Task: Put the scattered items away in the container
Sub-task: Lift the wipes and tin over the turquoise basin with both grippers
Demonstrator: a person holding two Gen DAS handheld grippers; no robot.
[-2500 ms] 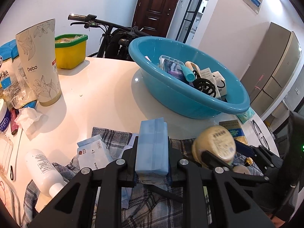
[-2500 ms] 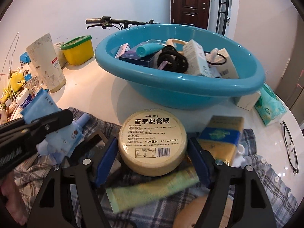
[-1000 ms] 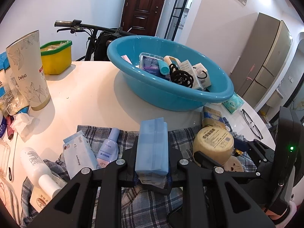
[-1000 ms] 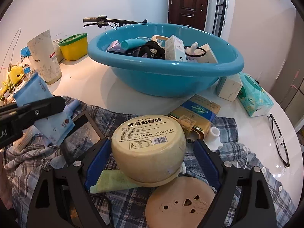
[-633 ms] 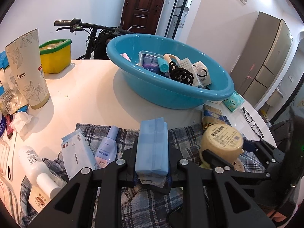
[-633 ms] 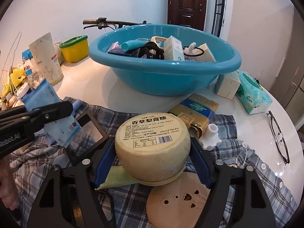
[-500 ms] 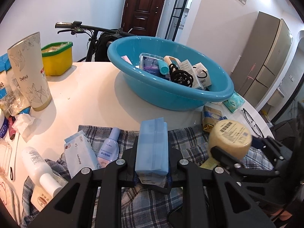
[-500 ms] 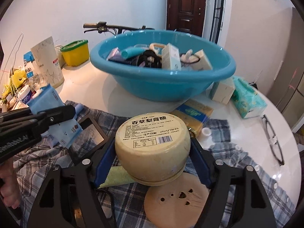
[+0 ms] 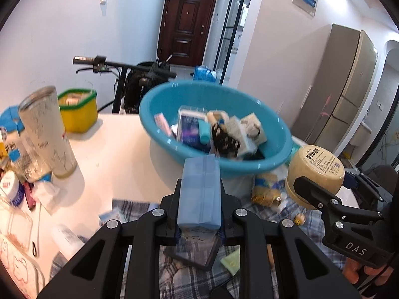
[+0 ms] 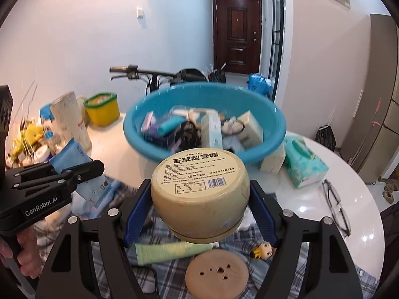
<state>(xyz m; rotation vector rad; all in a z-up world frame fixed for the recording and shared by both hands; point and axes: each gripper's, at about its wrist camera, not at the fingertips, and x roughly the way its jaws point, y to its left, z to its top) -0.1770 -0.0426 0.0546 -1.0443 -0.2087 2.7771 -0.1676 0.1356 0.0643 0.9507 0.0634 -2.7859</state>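
In front of the blue basin (image 9: 254,167), above the plaid cloth (image 10: 286,256), the left claw (image 9: 199,199) pinches a blue packet (image 9: 199,191); the right claw (image 10: 199,199) grips a round yellow tin (image 10: 199,189).

Bicycle (image 9: 129,74) behind table (image 9: 119,154) — brown door (image 10: 237,32) beyond.

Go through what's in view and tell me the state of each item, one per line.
Left claw: shut on blue packet, held upright.
Right claw: shut on round tin, lifted off plaid cloth.
Blue basin: upright, partly filled.
Green tube: lying on cloth.
Glasses: folded open on table.
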